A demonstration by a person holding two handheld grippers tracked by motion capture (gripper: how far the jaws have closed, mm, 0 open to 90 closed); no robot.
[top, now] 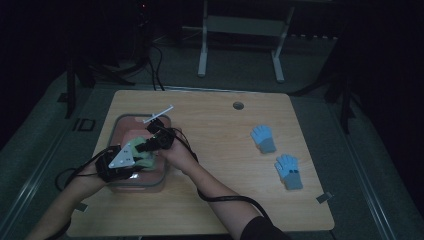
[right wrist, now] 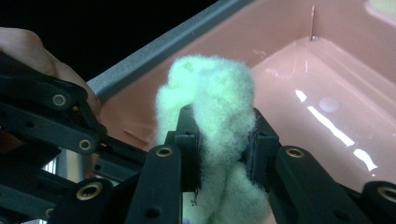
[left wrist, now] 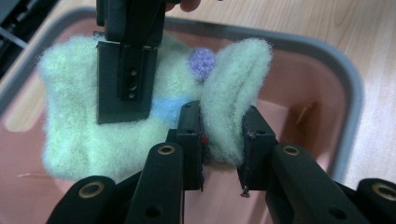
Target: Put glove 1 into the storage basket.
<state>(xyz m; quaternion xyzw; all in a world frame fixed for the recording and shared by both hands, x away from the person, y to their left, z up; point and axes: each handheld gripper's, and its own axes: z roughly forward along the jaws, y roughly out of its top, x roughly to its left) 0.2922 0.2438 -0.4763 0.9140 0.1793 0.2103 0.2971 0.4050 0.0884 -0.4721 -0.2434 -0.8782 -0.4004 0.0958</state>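
A fuzzy pale green glove (left wrist: pixel 140 116) with a light blue band and a purple tip hangs over the pink bin (top: pixel 127 125) with a grey rim at the table's left. My left gripper (left wrist: pixel 224 140) is shut on a fold of the green glove, the pads pressing both sides. My right gripper (right wrist: pixel 224 144) is shut on another bunched part of the same green glove (right wrist: pixel 212 107), above the pink bin's floor (right wrist: pixel 327 93). In the high view both grippers, left (top: pixel 137 157) and right (top: pixel 150 127), meet over the bin, with the green glove (top: pixel 145 161) between them.
Two light blue gloves with grey cuffs lie on the wooden table's right half, one (top: pixel 263 138) farther back and one (top: pixel 289 170) nearer. A round hole (top: pixel 238 105) sits near the table's far edge. A metal frame (top: pixel 240 30) stands on the floor behind.
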